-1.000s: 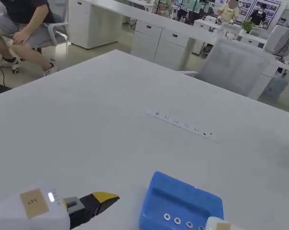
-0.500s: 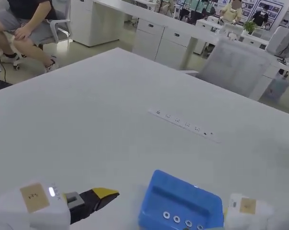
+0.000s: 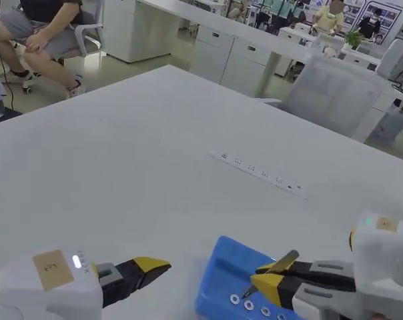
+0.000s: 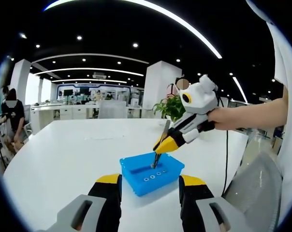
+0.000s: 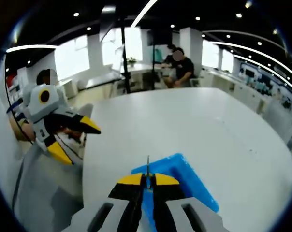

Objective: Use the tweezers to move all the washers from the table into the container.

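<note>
Right hand-held gripper (image 3: 271,275) clamps tweezers (image 3: 286,258) above washers (image 3: 249,305) in the container (image 3: 223,257); left hand-held gripper (image 3: 159,267) gapes alongside.

No writing can be read.
A tan sticker (image 3: 53,269) on the left gripper (image 3: 160,267), back behind its fingers, bears faint marks too small to make out. A second tan sticker (image 3: 387,224) sits on the right gripper (image 3: 271,272), also behind its fingers, and looks blank or blurred. Well beyond both sets of fingers, small marks on the table's socket strip (image 3: 258,175) and the far wall posters (image 3: 381,13) are illegible.
</note>
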Demonstrator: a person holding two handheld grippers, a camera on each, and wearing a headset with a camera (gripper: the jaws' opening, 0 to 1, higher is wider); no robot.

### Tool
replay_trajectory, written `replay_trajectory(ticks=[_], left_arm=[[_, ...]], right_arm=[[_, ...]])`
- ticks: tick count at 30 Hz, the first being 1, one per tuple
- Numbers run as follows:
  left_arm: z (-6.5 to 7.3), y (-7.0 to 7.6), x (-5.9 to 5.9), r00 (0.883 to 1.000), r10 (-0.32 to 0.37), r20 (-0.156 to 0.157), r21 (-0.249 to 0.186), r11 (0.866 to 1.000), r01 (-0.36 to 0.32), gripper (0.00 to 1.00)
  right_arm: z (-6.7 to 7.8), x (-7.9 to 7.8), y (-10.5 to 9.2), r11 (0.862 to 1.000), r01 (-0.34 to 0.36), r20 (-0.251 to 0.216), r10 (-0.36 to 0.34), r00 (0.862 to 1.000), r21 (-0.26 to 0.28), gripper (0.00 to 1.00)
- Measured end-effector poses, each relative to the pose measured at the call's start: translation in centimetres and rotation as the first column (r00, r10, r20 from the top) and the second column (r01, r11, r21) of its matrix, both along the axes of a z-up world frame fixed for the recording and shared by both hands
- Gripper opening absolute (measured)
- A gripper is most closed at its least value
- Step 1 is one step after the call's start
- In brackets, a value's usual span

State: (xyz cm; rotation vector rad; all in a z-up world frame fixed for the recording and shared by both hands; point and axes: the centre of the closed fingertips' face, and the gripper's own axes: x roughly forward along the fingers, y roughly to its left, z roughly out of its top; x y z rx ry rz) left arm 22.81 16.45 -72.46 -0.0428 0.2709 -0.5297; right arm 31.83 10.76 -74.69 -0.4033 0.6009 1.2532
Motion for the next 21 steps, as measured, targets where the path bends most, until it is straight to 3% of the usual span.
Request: replay_trajectory(ticks=[9, 21], left_arm=[[0.0, 0.1, 0.0, 1.000, 0.004, -0.001, 0.000, 1.000, -0.004, 0.46], [0.0, 0.2, 0.1, 1.000, 0.010, -0.006, -0.001, 1.000, -0.010, 0.45]], right_arm=[[-4.1, 1.4, 2.3, 0.999, 0.012, -0.075, -0.015, 0.997, -0.037, 0.03], [-5.7, 1.9, 3.6, 0.998, -0.011, -0.090, 0.005, 0.996, -0.068, 0.03]])
